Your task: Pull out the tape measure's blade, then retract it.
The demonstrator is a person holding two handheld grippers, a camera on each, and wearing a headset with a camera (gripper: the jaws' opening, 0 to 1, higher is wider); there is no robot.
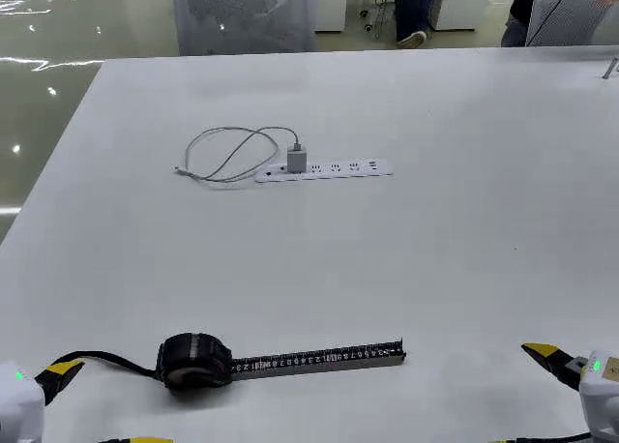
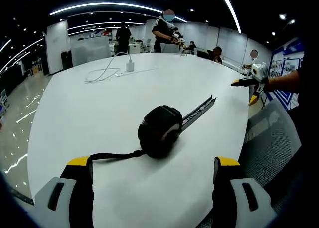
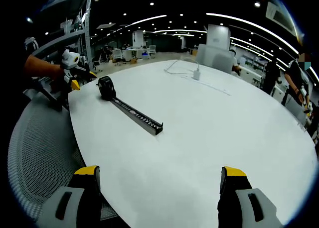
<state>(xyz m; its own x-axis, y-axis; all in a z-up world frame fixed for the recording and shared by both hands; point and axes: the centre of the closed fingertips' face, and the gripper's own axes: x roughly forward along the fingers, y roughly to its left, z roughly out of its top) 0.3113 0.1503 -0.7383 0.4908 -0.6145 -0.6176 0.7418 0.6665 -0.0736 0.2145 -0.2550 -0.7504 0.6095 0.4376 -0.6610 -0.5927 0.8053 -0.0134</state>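
Note:
A black tape measure [image 1: 193,362] lies on the white table [image 1: 387,259] near its front edge. Its blade [image 1: 319,358] is pulled out to the right and rests flat, and a black strap [image 1: 106,362] trails to the left. My left gripper [image 1: 97,406] is open just left of the case. In the left gripper view the case [image 2: 160,131] sits a little ahead of the open left gripper [image 2: 153,163], untouched. My right gripper [image 1: 522,397] hangs open well to the right of the blade's tip [image 3: 157,129], and my right gripper [image 3: 158,172] holds nothing.
A white power strip [image 1: 329,168] with a charger [image 1: 297,159] and a coiled white cable [image 1: 227,153] lies mid-table. A grey mesh chair [image 3: 40,153] stands at the table's near edge. People [image 2: 167,31] stand beyond the far side.

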